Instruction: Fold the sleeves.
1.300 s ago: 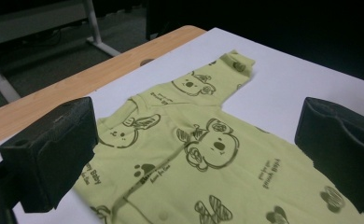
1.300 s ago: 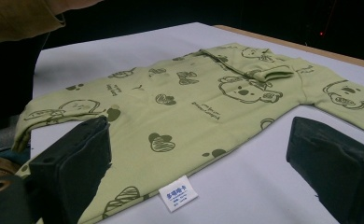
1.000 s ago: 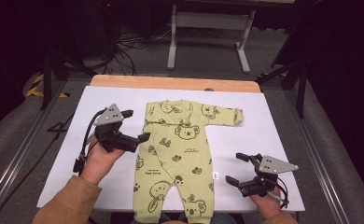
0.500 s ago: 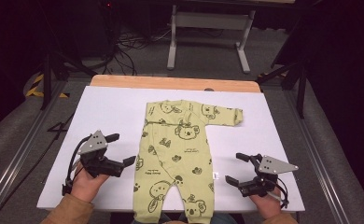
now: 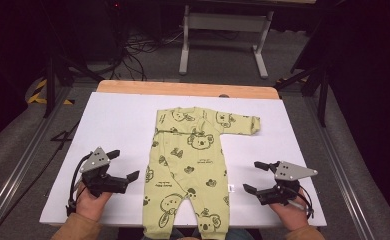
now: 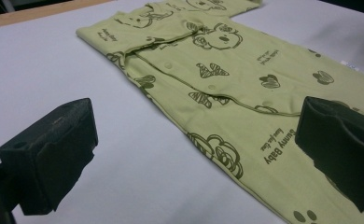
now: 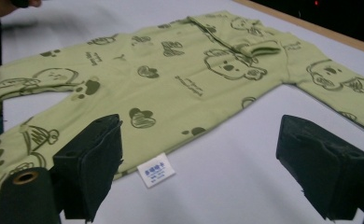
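A light green baby onesie (image 5: pixel 193 165) with koala prints lies flat on the white table (image 5: pixel 118 120), its legs toward me. Its left sleeve is folded across the chest, and the other sleeve (image 5: pixel 240 121) stretches out to the right. My left gripper (image 5: pixel 124 164) stands open just left of the onesie's left leg, low over the table, its jaws wide and empty in the left gripper view (image 6: pixel 196 154). My right gripper (image 5: pixel 253 176) is open right of the other leg. Its jaws have just been closing a little with nothing pinched (image 7: pixel 208 163). A white label (image 7: pixel 156 169) sticks out at the onesie's edge.
The table's far edge is a wooden strip (image 5: pixel 183 88). Beyond it stand a metal frame (image 5: pixel 223 30) and floor cables (image 5: pixel 143 45). Metal rails (image 5: pixel 28 160) run along both sides of the table. Bare white surface surrounds the onesie.
My left gripper has come down and back toward me, from beside the onesie's chest to low beside its left leg. The right gripper has stayed in place.
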`<state>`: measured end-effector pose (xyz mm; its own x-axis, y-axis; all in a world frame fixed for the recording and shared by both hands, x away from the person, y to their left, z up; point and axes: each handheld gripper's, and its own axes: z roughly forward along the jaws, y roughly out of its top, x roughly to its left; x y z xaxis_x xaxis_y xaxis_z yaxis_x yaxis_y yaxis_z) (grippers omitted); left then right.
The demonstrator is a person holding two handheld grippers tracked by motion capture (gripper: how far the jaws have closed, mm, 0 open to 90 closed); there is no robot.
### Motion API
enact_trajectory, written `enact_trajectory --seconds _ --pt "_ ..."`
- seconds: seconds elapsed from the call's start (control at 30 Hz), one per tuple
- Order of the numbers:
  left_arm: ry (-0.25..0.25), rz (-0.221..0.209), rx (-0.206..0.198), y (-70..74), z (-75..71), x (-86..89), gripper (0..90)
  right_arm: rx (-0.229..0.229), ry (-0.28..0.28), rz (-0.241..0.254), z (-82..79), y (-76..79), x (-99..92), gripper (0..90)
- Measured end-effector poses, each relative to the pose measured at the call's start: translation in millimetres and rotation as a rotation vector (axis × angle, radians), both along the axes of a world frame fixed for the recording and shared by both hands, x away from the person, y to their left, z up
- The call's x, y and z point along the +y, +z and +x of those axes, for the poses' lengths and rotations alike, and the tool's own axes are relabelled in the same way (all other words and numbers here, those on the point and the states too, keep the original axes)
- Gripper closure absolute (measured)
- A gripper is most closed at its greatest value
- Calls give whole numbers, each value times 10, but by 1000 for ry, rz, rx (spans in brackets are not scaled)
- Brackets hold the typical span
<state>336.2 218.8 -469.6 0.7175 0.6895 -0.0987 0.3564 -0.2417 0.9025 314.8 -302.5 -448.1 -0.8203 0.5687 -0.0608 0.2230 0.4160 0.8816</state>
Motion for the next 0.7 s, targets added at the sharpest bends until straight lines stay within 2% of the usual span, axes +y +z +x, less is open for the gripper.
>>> enact_trajectory --seconds 0.07,0.1,0.17,0.27,0.33,0.43,0.7 --pt "2 -5 -1 -2 -1 6 1 10 -6 -8 30 23 -11 177" --pt "-6 -21 9 -11 1 16 1 41 -31 -24 121 92 -37 182" --pt "-5 -14 6 -17 1 14 1 51 -37 -29 172 146 -50 182" --pt "-8 -16 7 -22 2 17 1 80 -20 -56 287 257 -55 161" --pt "-11 -18 5 -23 1 20 1 84 -25 -98 358 325 -54 158" --pt "-14 -19 2 -23 4 27 1 96 -33 -129 447 390 -62 156" --pt "-15 -16 -6 -21 8 26 1 121 -61 -157 682 498 -59 143"
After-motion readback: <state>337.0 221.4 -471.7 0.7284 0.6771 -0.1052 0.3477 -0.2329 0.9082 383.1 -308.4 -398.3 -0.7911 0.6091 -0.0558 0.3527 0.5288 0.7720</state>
